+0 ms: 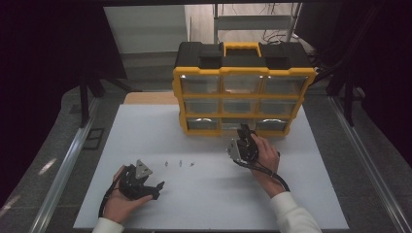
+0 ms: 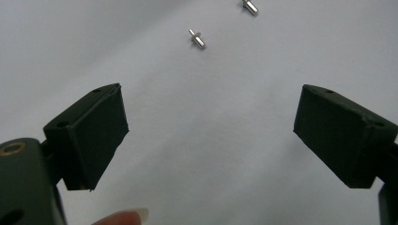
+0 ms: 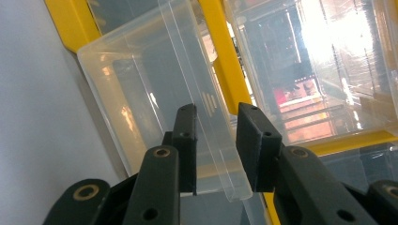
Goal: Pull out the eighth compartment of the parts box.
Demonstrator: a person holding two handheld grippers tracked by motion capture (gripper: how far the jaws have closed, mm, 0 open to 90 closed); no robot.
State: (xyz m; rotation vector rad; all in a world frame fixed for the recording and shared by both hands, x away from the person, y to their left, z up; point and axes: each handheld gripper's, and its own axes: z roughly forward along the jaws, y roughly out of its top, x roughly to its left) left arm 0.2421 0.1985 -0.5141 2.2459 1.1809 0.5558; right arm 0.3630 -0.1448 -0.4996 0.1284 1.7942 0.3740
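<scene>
Drawer (image 3: 141, 93) of clear plastic, bottom row, middle bay of the yellow organizer (image 1: 241, 87), is what the work turns on, and it lies straight ahead of the right gripper (image 3: 216, 145). In the right gripper view the drawer sticks out a little from its yellow frame, and its front lip runs up between the two black jaws, its long edge slanting from below the jaws up and away to their left. The jaws stand a narrow way apart, one on each side of that lip; a sliver of gap shows beside the right-hand jaw, so I cannot tell whether they pinch it or merely bracket it. From the high view the right gripper (image 1: 244, 141) sits just before the organizer's lower row, so this hand is by far the nearer one. My judgement is that the coming move is a pull along the jaws' own line, back toward the person. The left gripper (image 1: 145, 187) rests well apart on the white table (image 1: 204, 194), jaws spread wide on nothing. Ahead of those jaws, a little beyond their tips, lie small metal pins (image 2: 198, 38), each long axis slanting across the view.
</scene>
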